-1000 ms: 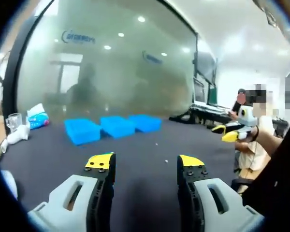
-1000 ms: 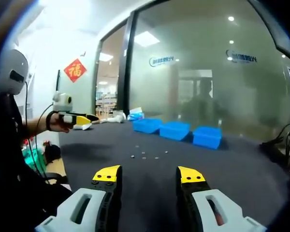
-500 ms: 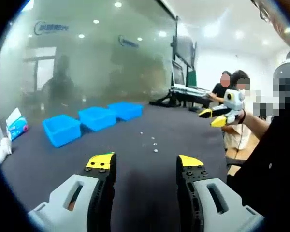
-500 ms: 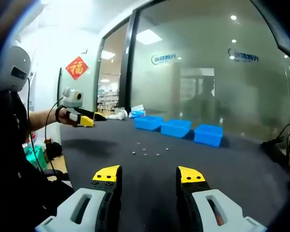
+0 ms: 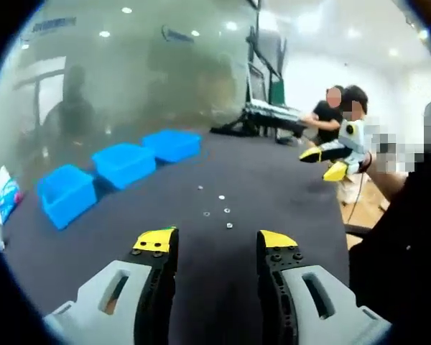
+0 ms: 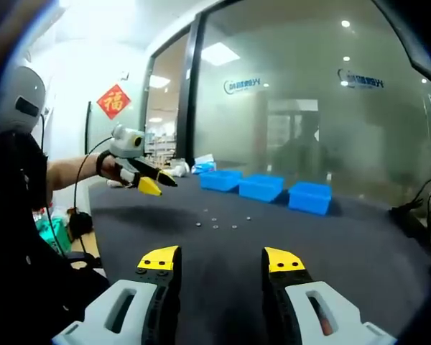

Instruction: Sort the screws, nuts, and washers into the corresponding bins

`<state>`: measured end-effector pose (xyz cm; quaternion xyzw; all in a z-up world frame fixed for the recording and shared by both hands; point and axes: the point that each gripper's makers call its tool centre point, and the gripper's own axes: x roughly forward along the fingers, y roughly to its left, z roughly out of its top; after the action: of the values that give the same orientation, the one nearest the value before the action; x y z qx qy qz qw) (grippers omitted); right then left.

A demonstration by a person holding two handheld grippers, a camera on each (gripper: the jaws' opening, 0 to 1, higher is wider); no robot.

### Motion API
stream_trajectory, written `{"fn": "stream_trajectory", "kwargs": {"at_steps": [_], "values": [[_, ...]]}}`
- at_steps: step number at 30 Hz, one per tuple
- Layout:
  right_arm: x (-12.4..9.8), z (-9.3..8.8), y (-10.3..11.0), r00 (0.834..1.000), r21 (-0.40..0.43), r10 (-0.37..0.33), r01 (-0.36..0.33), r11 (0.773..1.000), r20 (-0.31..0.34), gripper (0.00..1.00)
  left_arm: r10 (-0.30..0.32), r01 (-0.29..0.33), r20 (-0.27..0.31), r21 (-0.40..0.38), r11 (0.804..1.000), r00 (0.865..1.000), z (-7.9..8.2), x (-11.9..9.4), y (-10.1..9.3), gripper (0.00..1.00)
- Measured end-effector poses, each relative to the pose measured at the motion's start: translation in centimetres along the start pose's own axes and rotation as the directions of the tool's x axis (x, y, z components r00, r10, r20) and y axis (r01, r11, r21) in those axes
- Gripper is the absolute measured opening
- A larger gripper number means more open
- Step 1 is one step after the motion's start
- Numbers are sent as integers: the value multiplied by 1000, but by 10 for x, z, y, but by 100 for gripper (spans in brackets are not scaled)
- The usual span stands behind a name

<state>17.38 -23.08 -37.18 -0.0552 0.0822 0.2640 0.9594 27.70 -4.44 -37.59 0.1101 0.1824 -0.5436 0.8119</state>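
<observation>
Office — frosted glass wall (image 6: 309, 108), logo

My left grey, yellow-tipped two-jaw gripper (image 5: 212, 244) hovers with jaws parted, my right matching grey gripper (image 6: 221, 260) likewise. At ten o'clock in the right gripper view, my bare forearm (image 6: 72, 172) extends.

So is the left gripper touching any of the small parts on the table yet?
Apart. In the left gripper view, bare dark table lies between the open left gripper and the small parts. The right gripper view shows it held in the air.
</observation>
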Motion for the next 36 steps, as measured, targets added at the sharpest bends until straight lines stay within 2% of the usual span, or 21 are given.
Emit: {"fn": "stream_trajectory", "kwargs": {"at_steps": [2,5,12,16,18,21,27,36], "values": [[0,-1,0,1000,1,-3,3,1000,-1,41,-40,41,-42,21,999,998,-1,13,-5,43],[0,-2,0,1000,2,-2,2,1000,-4,41,-67,69,-114,14,998,991,-10,28,-6,42],[1,-6,-1,1000,-5,-10,10,1000,-15,41,-95,97,-166,2,995,982,-2,50,-6,39],[2,-6,-1,1000,-2,-10,10,1000,-13,41,-117,125,-222,22,992,968,-8,60,-11,33],[2,-5,0,1000,-2,-9,9,1000,-12,41,-135,146,-264,23,989,955,-15,64,-16,31],[2,-6,0,1000,-1,-9,9,1000,-13,41,-128,153,-301,59,987,945,-22,70,-19,30],[1,-5,-1,1000,-2,-14,14,1000,-13,41,-121,155,-328,78,985,937,-28,76,-19,25],[1,-5,1,1000,-4,-15,15,1000,-14,41,-126,147,-316,43,988,940,-30,77,-16,18]]}}
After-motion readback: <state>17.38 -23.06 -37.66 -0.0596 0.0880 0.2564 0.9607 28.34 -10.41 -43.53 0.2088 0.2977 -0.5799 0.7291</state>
